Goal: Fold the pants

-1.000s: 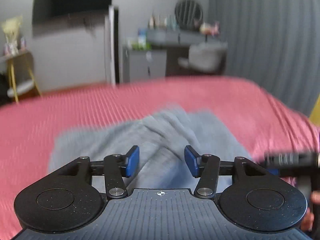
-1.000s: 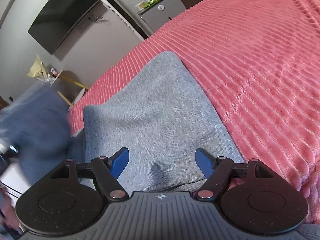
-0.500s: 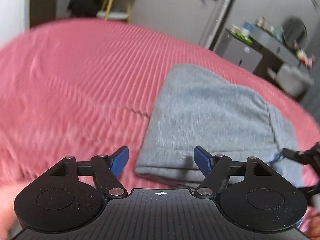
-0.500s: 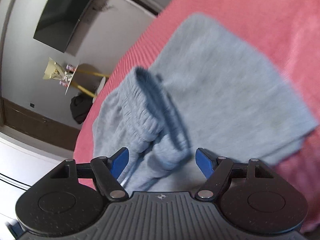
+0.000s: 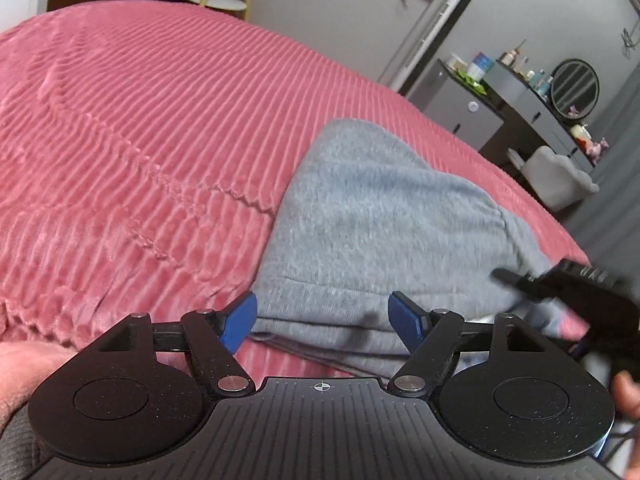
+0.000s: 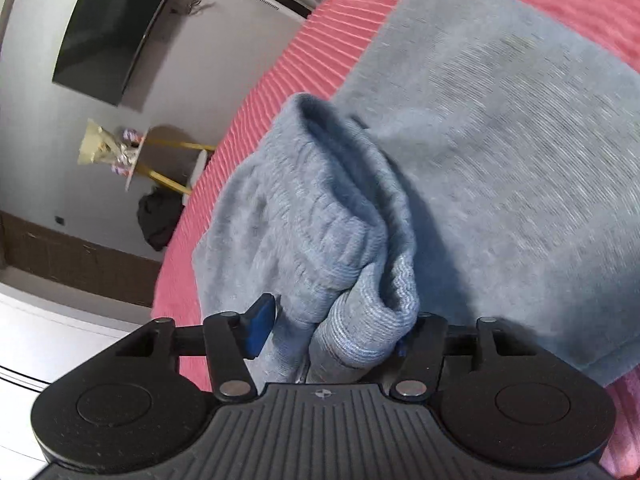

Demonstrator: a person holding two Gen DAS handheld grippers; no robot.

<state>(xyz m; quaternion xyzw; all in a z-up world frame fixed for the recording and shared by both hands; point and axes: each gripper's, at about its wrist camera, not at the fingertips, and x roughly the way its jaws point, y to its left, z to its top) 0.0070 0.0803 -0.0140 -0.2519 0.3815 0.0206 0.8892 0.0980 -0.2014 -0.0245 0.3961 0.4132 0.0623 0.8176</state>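
Grey pants lie folded on a pink ribbed bedspread. My left gripper is open at the pants' near edge, and its blue pads straddle the folded layers without touching them. At the right of the left wrist view, the blurred right gripper sits on the cloth. In the right wrist view the pants spread to the right, and their ribbed band is bunched up. The right gripper is closing on this bunch. Cloth fills the gap between the jaws and hides the right pad.
A dresser with bottles and a round mirror stands beyond the bed, with a pale chair beside it. A dark TV hangs on the wall above a small yellow-legged table. A person's fingers show at the right edge.
The right jaws have narrowed around the bunched band, which was loose between them before. The left gripper rolled and swung to the pants' near edge, opened wider, then stayed still.
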